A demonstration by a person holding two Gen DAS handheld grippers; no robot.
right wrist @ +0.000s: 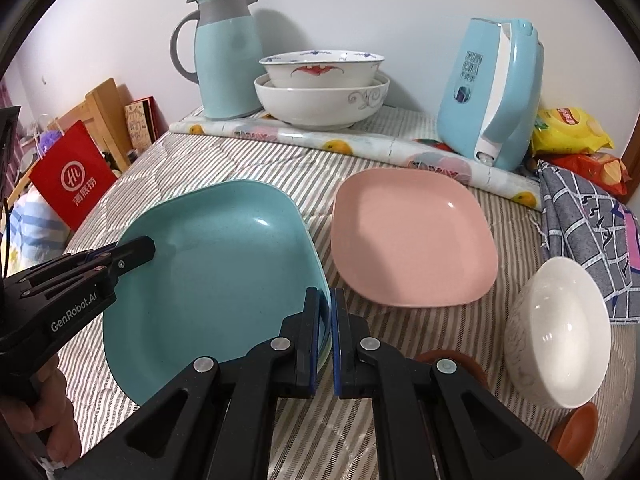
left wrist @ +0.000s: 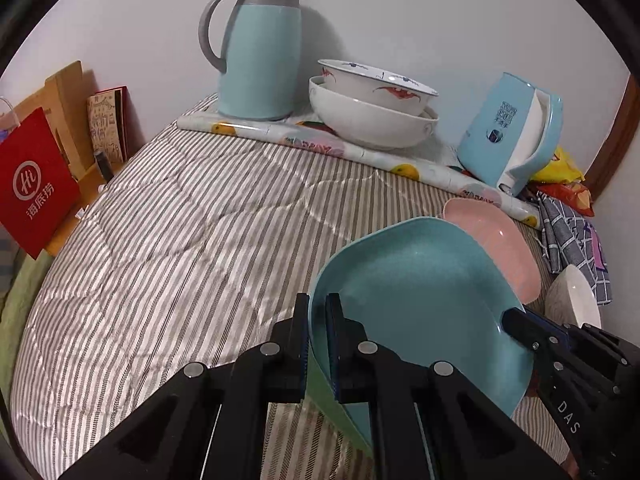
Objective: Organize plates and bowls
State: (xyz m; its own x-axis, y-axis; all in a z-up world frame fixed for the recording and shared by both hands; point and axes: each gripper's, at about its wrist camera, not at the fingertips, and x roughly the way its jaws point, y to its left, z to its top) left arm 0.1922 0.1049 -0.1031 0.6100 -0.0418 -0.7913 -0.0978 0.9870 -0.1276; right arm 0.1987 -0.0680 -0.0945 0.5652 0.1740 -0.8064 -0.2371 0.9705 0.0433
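The teal plate [right wrist: 212, 280] hangs tilted above the striped quilt [left wrist: 168, 240], and you have it by two edges. Your left gripper [left wrist: 317, 340] is pinched tight on the plate's left rim, one finger inside the dish and one outside. Your right gripper [right wrist: 326, 336] is clamped just as narrowly on the near right rim.

Just right of the teal plate, the pink plate [right wrist: 412, 236] lies flat on the quilt. Near its right corner a small white bowl [right wrist: 560, 332] rests tipped on its side. At the far edge, on a rolled fruit-print mat [right wrist: 360, 144], two larger bowls sit nested: a painted bowl [right wrist: 320, 68] inside a plain white bowl [right wrist: 316, 104]. A teal jug [right wrist: 224, 56] stands to their left, a blue kettle [right wrist: 492, 92] to their right.
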